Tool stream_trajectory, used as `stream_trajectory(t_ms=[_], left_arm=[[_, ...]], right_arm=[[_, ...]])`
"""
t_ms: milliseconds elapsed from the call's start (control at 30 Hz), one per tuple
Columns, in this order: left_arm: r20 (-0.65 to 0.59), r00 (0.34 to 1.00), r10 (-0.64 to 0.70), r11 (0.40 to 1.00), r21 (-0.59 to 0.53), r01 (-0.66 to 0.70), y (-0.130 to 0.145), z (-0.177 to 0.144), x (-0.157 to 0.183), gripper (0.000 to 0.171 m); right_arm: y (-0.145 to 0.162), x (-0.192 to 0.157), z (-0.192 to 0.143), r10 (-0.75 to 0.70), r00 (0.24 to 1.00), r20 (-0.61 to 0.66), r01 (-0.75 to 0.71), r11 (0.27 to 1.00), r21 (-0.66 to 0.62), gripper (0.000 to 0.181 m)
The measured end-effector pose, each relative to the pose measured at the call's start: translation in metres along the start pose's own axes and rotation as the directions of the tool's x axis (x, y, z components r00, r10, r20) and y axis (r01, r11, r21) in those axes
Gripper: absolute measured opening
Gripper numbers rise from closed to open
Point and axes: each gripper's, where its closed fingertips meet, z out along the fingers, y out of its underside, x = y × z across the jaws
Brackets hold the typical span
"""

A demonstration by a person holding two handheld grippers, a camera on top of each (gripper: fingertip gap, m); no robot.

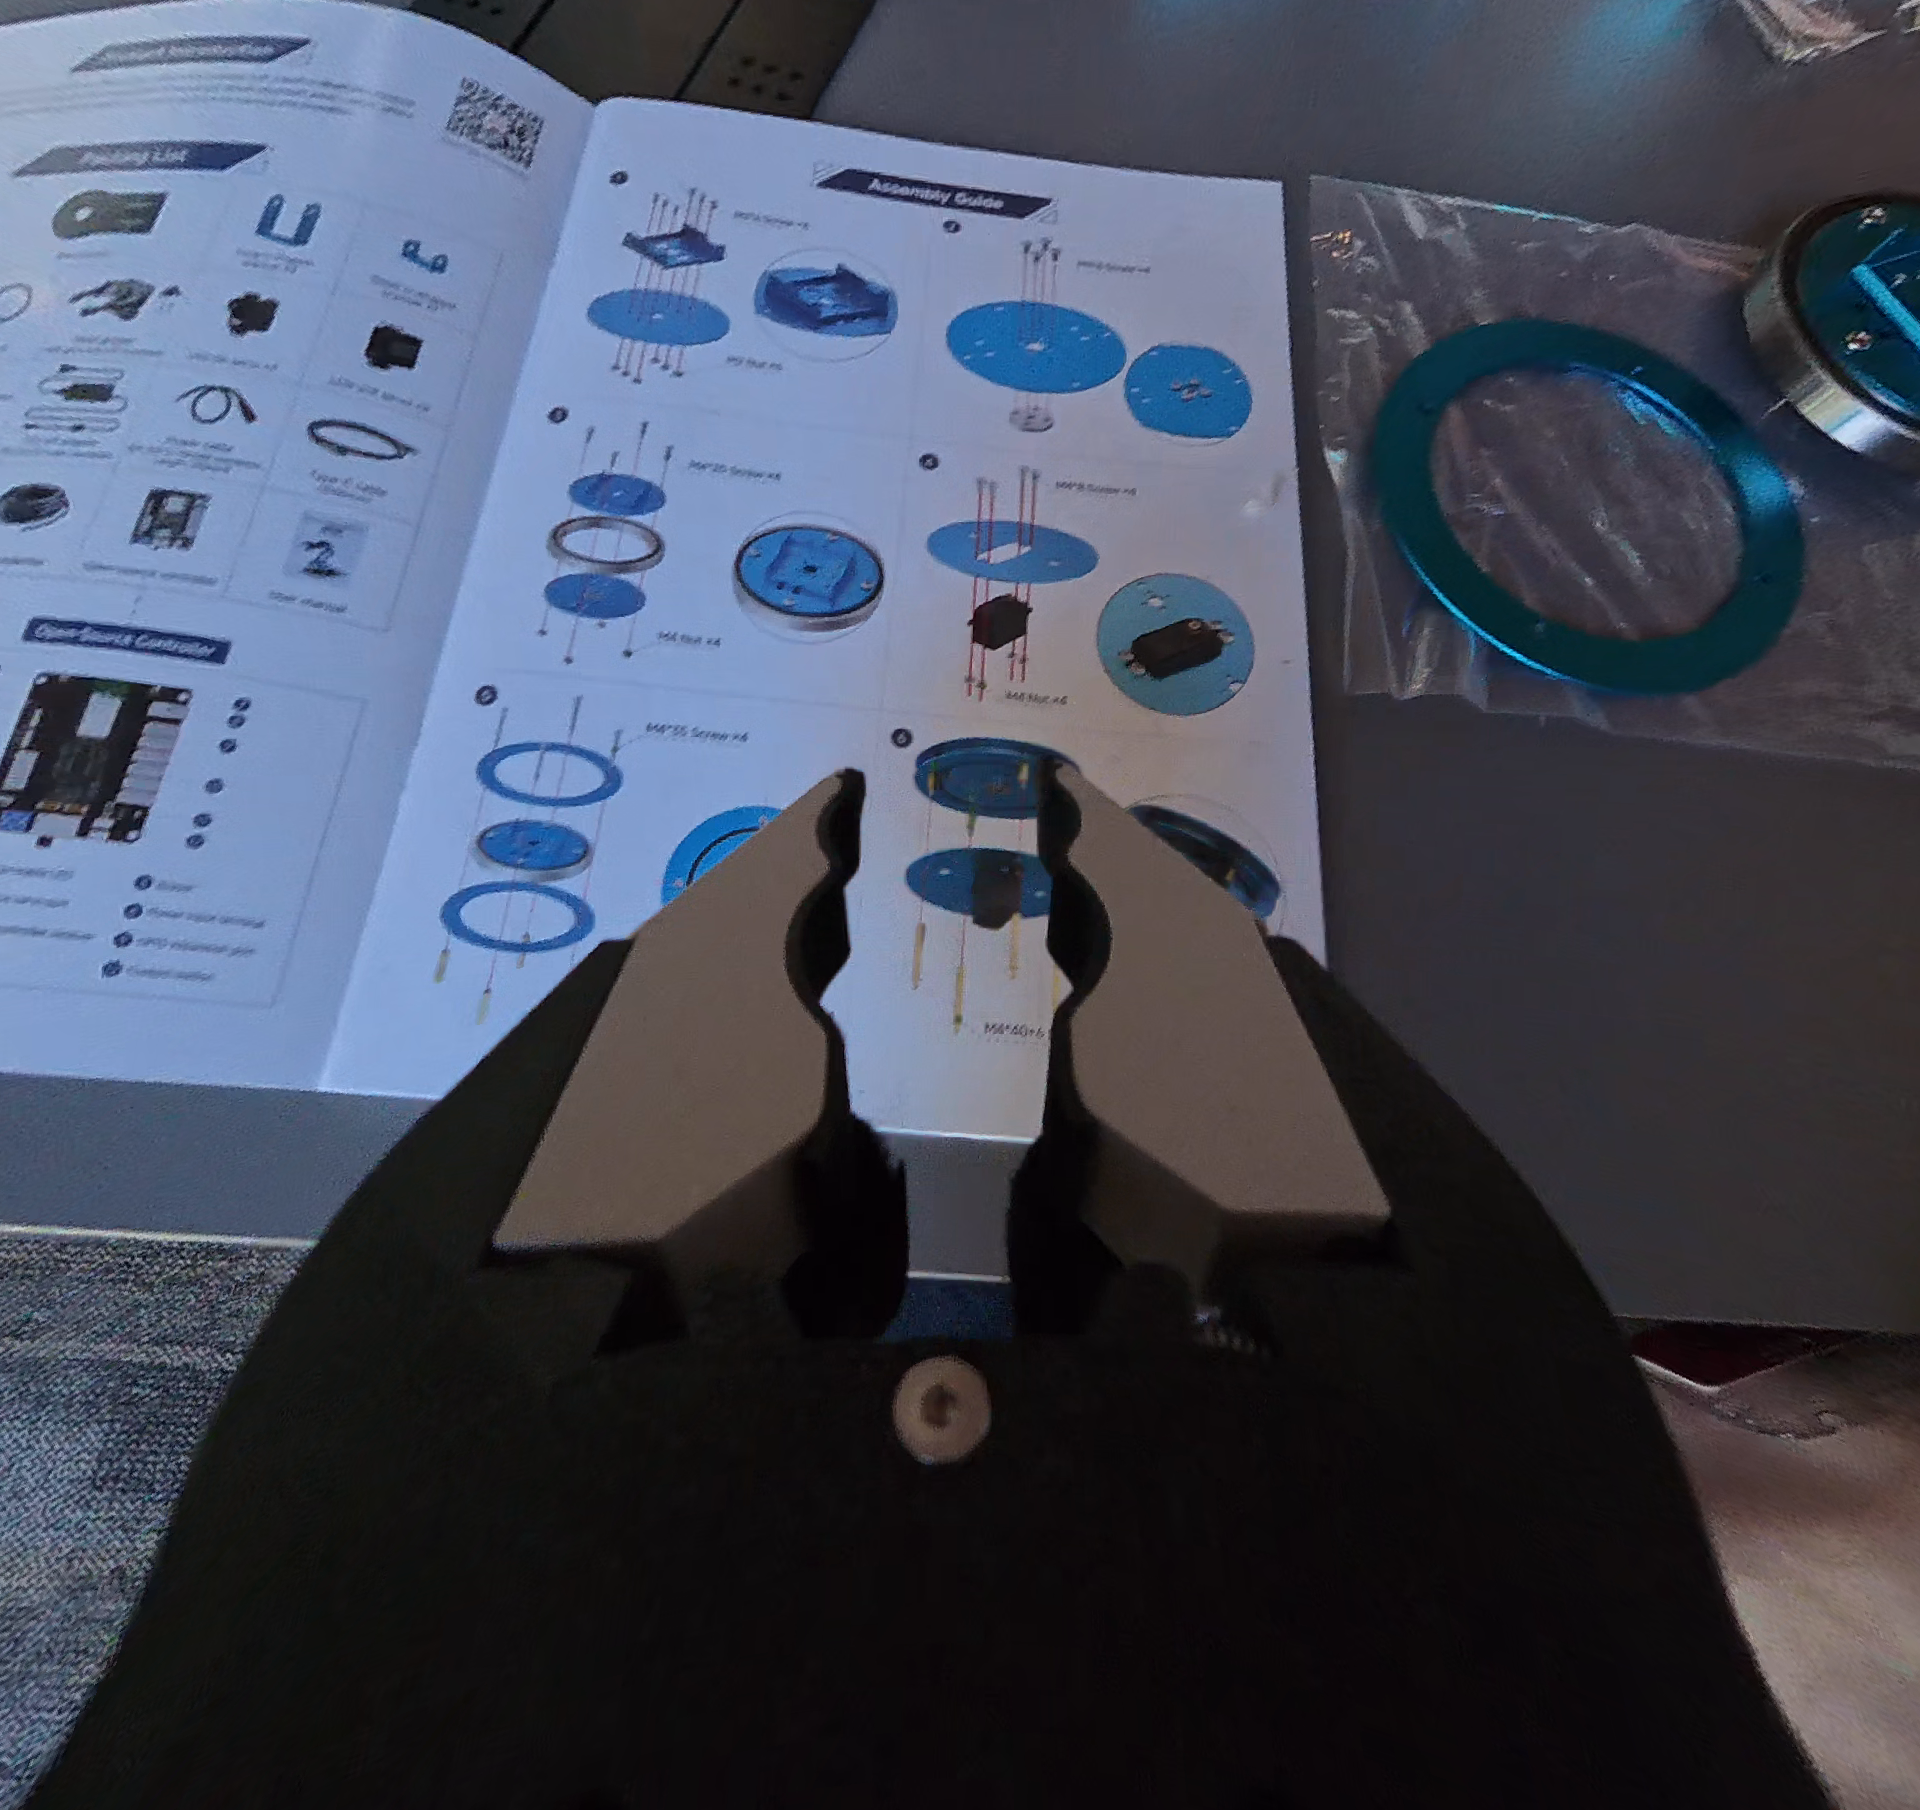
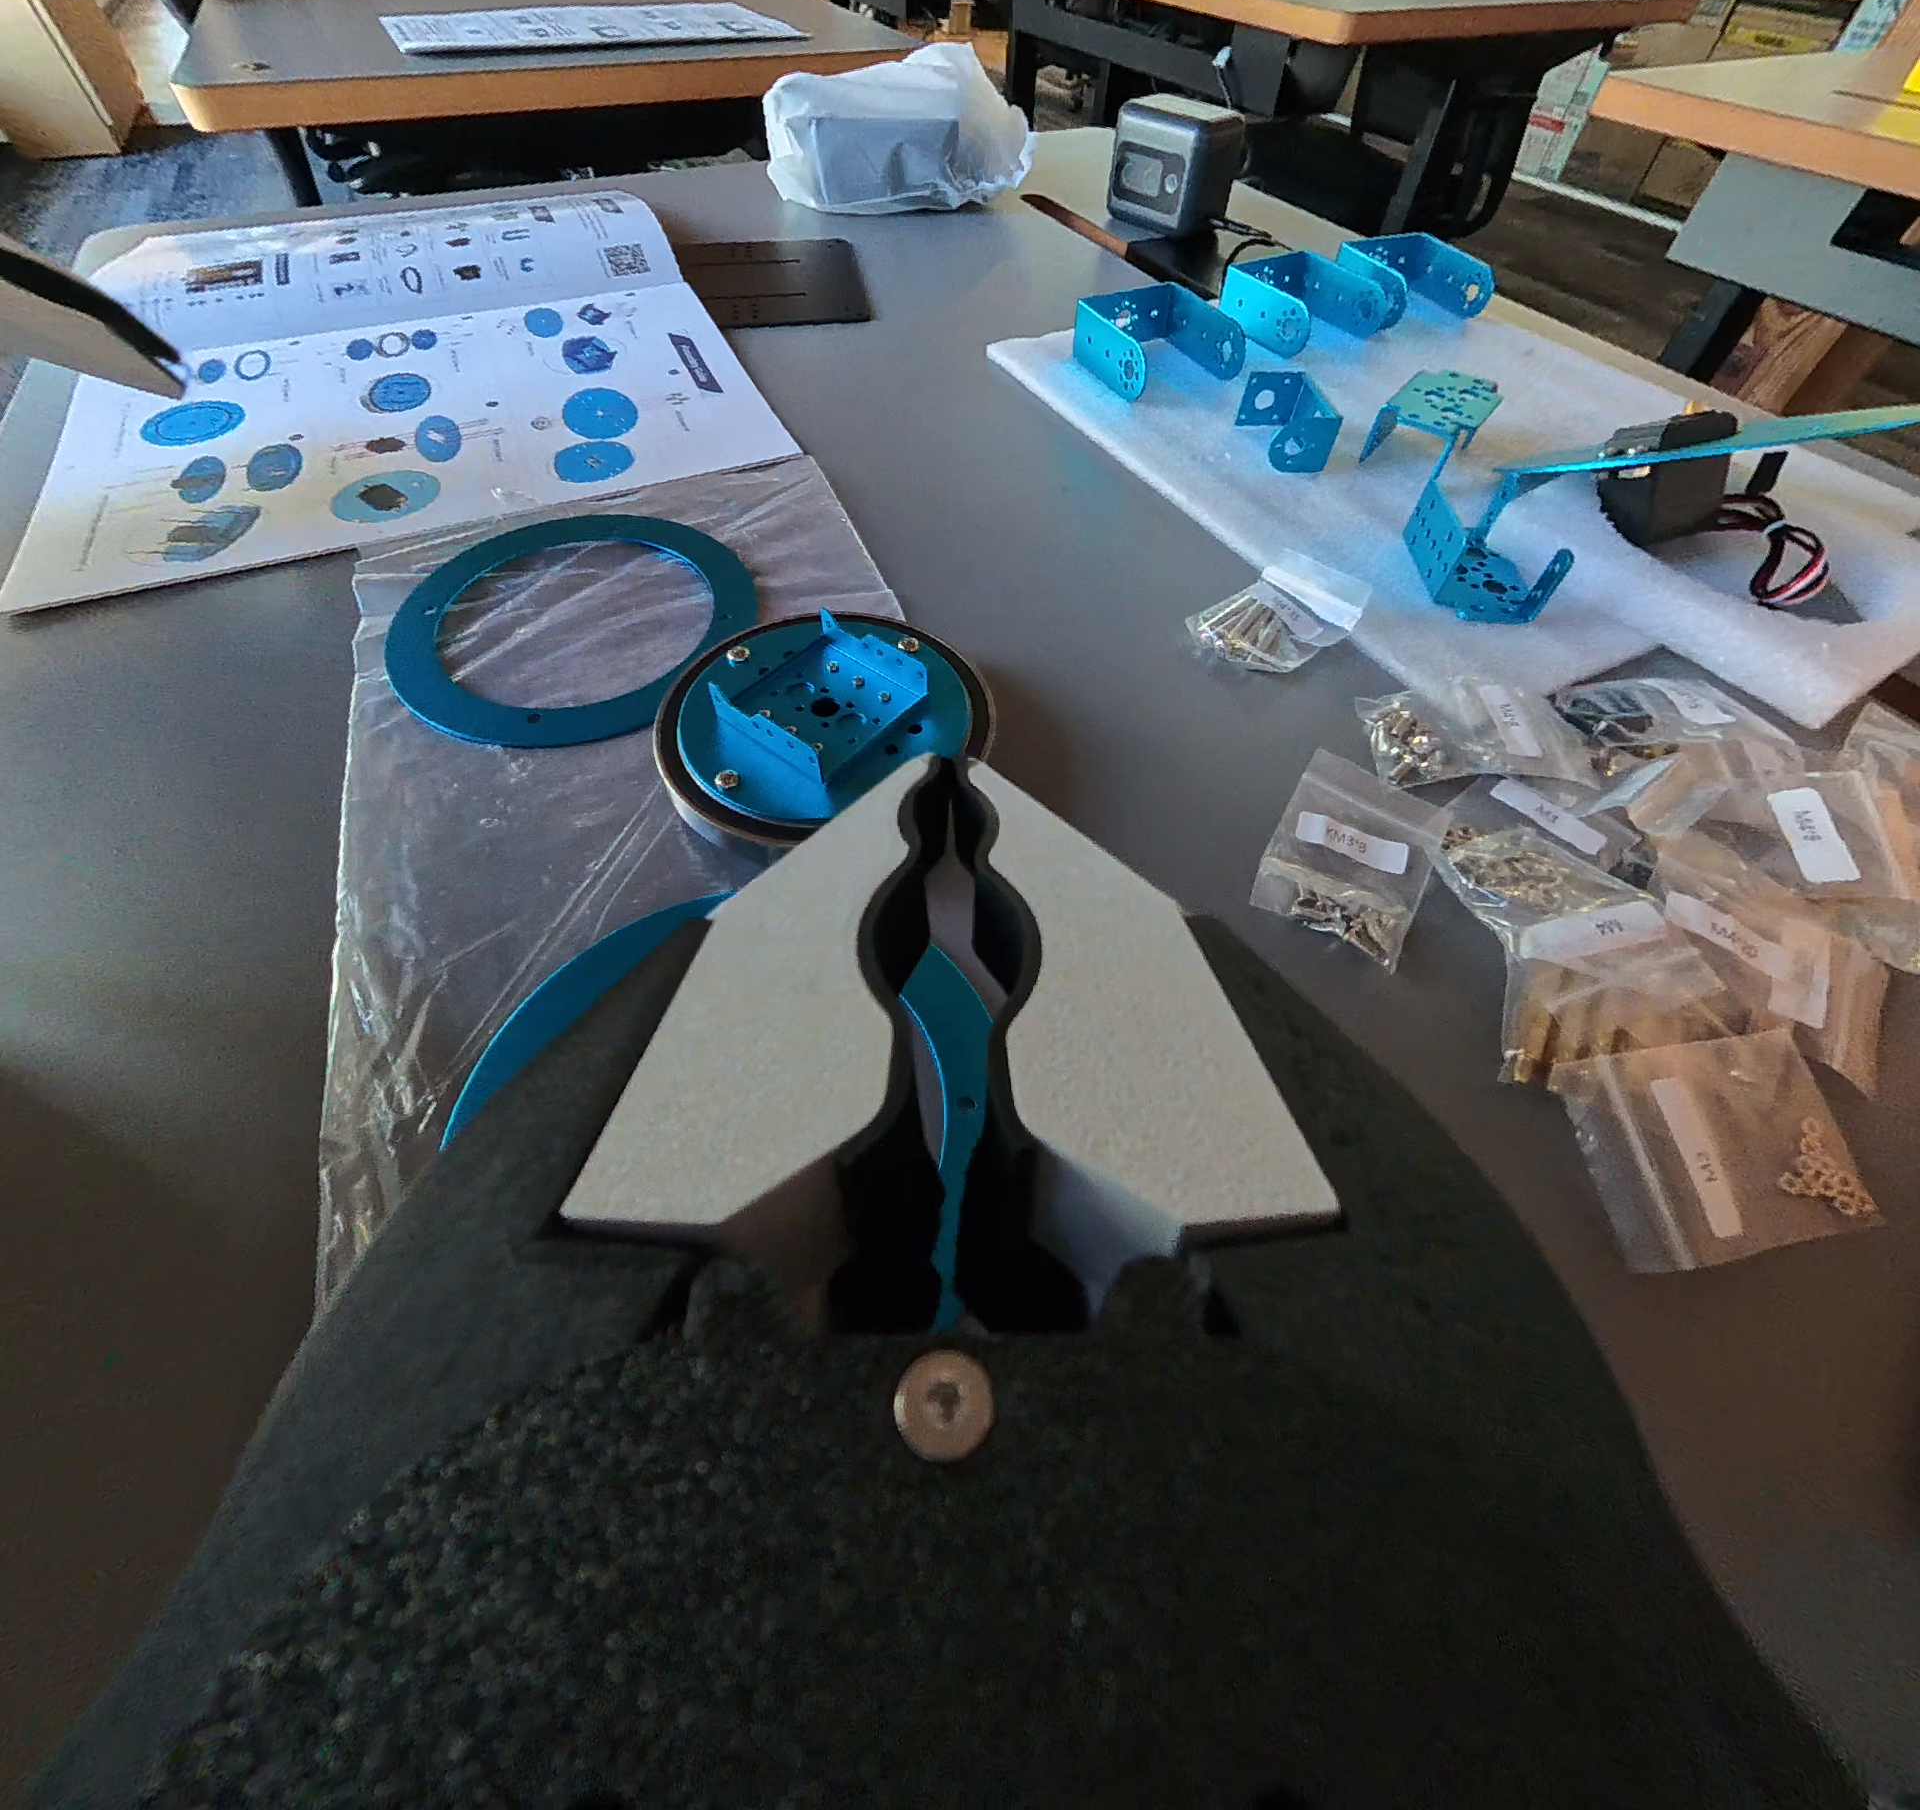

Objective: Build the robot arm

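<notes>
My left gripper is open and empty, hovering over the lower part of the right page of an open picture booklet, which also shows in the right wrist view. One left finger shows in the right wrist view. My right gripper is shut on a thin blue metal ring, whose edge runs between the fingers. Just beyond its tips sits a round silver base with a blue bracket plate. A second blue ring lies flat on a clear plastic bag.
To the right a white foam sheet carries several blue brackets and a black servo with wires. Several small bags of screws lie near it. A black slotted plate, a white-wrapped box and a grey device sit at the back. The gap from one gripper's tips to the other's is roughly 40 cm.
</notes>
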Motion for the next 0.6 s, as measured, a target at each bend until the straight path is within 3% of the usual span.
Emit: stream_trajectory(t_ms=[200,367,600], left_arm=[[0.024,0.999,-0.022,1.0,-0.013,0.022,0.015,-0.01,-0.025,0.033],[0.037,0.999,-0.021,1.0,-0.015,0.022,0.026,-0.016,-0.045,0.033],[-0.015,0.999,-0.043,0.998,-0.036,0.043,0.043,-0.032,-0.05,0.034]], right_arm=[[-0.002,-0.006,-0.002,0.058,0.998,-0.025,-0.058,0.998,0.004,0.0],[-0.003,-0.001,-0.019,0.049,0.981,-0.189,-0.045,0.999,0.024,0.009],[0.001,0.001,-0.041,0.167,0.945,-0.28,-0.146,0.985,0.095,0.008]])
